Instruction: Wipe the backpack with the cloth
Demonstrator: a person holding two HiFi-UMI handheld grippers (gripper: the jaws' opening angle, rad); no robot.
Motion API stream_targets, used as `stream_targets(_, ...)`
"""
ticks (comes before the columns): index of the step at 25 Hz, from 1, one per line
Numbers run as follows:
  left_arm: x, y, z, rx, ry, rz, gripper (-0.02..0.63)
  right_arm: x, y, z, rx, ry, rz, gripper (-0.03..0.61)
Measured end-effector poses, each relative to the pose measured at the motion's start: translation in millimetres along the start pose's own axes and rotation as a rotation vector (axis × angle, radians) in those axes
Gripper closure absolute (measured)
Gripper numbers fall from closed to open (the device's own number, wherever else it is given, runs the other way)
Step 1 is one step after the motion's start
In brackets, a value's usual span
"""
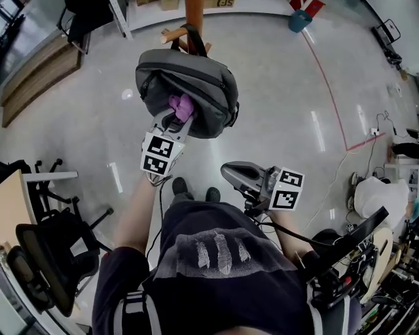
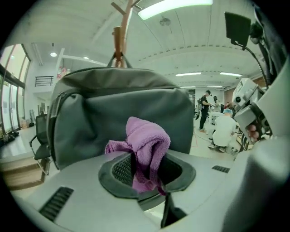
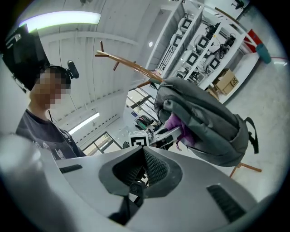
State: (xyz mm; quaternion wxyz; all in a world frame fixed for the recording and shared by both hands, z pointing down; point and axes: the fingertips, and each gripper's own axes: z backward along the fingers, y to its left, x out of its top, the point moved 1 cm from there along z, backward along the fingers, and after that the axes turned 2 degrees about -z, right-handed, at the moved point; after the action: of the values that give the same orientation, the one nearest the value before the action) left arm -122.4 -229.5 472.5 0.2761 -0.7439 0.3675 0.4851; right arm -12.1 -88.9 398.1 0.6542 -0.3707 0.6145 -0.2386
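A grey backpack (image 1: 196, 82) hangs from a wooden coat stand (image 1: 194, 16). My left gripper (image 1: 175, 119) is shut on a purple cloth (image 1: 181, 105) and holds it against the backpack's lower front. In the left gripper view the cloth (image 2: 147, 142) bulges out between the pads, with the backpack (image 2: 90, 118) filling the space just behind it. My right gripper (image 1: 230, 174) hangs lower and to the right, away from the bag, jaws shut with nothing between them. In the right gripper view the backpack (image 3: 208, 120), the cloth (image 3: 174, 124) and the left gripper (image 3: 152, 136) show ahead.
Black office chairs (image 1: 49, 258) and a desk edge (image 1: 13, 203) stand at the left. A person's shoes (image 1: 195, 192) are on the grey floor below the bag. Red floor tape (image 1: 330, 91) runs at the right, near cables and equipment (image 1: 373, 196).
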Motion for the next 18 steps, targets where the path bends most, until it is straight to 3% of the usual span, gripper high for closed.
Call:
stream_targets(5, 30, -71, -5, -0.122, -0.044, -0.022, 0.495, -2, 6, 0, 0.02, 0.001, 0.004, 0.574)
stream_targets(15, 55, -135, -6, -0.278, -0.084, -0.109, 0.495, -6, 4, 25, 0.014, -0.039, -0.012, 0.574)
stream_targets(17, 62, -133, 7, -0.262, -0.113, -0.141, 0.495, -7, 4, 28, 0.016, -0.041, -0.012, 0.574)
stream_targets(18, 65, -120, 15, -0.208, -0.129, -0.153, 0.495, -7, 4, 29, 0.017, -0.041, -0.011, 0.574)
